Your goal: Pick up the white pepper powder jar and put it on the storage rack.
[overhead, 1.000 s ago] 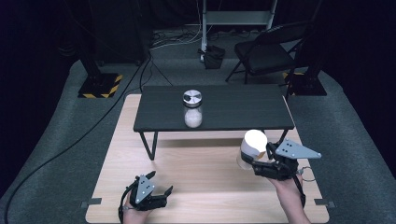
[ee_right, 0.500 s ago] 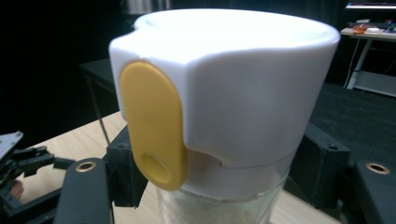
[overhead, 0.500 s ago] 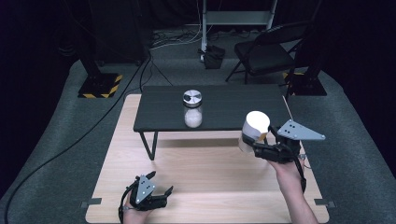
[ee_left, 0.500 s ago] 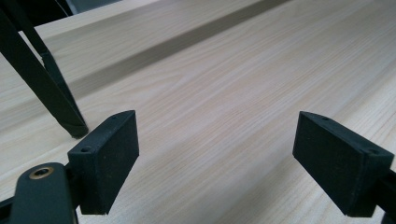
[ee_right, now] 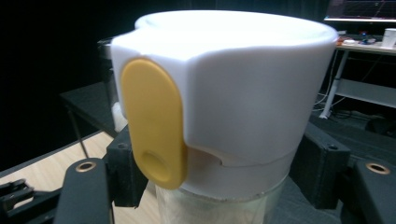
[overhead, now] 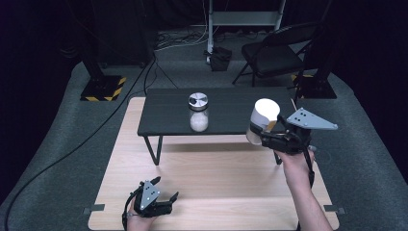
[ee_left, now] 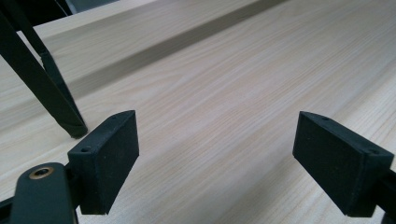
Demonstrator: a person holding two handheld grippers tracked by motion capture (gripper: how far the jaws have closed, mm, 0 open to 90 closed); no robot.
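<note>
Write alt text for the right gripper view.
The right gripper clamps a clear container with a white lid, a yellow oval tab on the lid's side, one black jaw on each side. Behind it stand a dark low table and a dim room.

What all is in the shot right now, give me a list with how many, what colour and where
White-lidded container: one, white lid with a yellow tab, clear body, held in the air off the black table's right end.
Jar: one, clear glass with white contents and a silver lid, standing mid black table.
Black table: one, low, black, on the wooden board.
Wooden board: one, pale wood, on the grey floor.
Folding chair: one, black, behind the table at right.
Hazard-striped base: one, black and yellow, back left.
Right hand-held gripper: one, black with grey plate, shut on the white-lidded container.
Left hand-held gripper: one, black, open, low over the board's near edge.
</note>
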